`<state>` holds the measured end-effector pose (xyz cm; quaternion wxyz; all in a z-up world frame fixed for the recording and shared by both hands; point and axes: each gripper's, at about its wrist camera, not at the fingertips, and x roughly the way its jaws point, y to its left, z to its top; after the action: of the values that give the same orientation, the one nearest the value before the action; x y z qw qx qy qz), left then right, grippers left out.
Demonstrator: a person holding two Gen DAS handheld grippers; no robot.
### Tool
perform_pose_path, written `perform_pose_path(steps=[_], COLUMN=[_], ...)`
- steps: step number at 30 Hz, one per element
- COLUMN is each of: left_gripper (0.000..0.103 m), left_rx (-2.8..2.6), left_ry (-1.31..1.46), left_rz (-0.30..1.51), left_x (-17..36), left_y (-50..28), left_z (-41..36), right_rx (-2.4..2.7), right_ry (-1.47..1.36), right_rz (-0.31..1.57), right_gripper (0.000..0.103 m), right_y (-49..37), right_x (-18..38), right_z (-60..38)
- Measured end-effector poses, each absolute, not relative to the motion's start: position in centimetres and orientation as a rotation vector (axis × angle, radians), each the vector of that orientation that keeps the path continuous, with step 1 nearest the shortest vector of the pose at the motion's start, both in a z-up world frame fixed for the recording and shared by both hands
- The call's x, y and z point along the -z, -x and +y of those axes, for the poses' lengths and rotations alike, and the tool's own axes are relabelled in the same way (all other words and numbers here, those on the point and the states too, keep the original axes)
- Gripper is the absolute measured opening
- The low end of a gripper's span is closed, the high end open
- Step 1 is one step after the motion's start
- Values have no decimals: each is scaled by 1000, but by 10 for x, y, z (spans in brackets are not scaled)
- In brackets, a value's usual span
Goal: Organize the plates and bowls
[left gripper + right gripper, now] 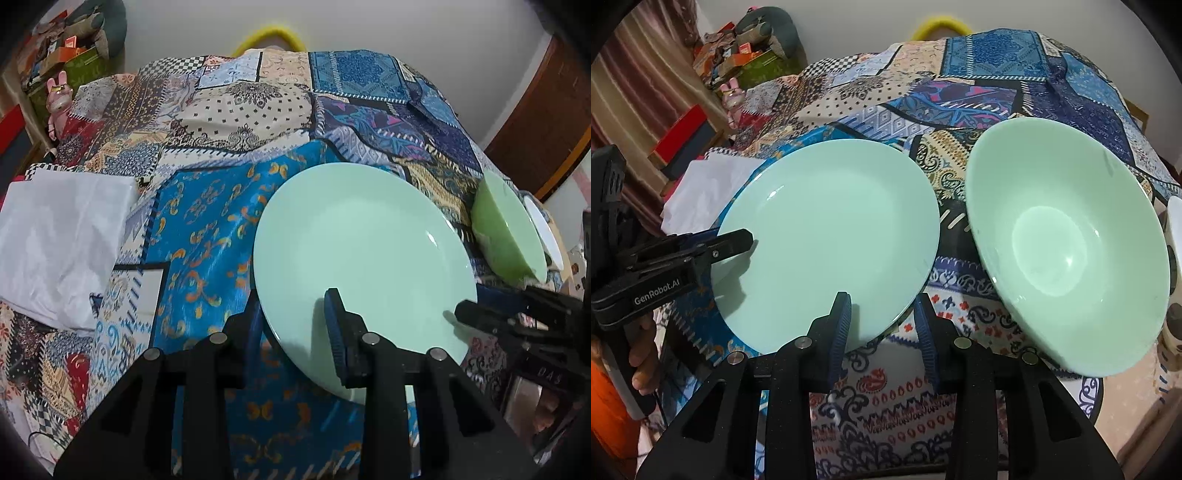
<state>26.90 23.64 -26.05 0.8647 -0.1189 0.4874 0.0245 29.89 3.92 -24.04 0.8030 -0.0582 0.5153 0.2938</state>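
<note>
Little is sorted yet: the mint-green plate (827,243) lies on the patchwork-covered worktop (960,110) with the left tool (295,317) clamping its rim, the green bowl (1067,243) unstacked just beside it, the right tool (882,328) gaping and empty-handed.

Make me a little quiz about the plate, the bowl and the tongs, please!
1. True or false: the bowl sits on top of the plate.
2. What colour is the plate? A red, B pale green, C black.
3. Fill in: the plate's rim passes between the fingers of the left tongs and also of the ____ tongs.

Key: 1 false, they lie side by side on the patchwork cloth; 2 B; 3 right tongs.
</note>
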Motion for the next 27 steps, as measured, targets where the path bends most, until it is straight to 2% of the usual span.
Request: perform_pose_path(steps=[17, 27], left_gripper=[33, 33], left_rx=[-94, -105], left_ry=[300, 330], left_rz=[1063, 1057], left_x=[256, 262], left_y=[-160, -161], left_z=[238, 243], right_rx=[-821, -744], right_ry=[216, 232], right_rz=[1145, 1145], right_gripper=[32, 32], right_y=[-233, -268], right_x=[239, 244], right_z=[56, 65])
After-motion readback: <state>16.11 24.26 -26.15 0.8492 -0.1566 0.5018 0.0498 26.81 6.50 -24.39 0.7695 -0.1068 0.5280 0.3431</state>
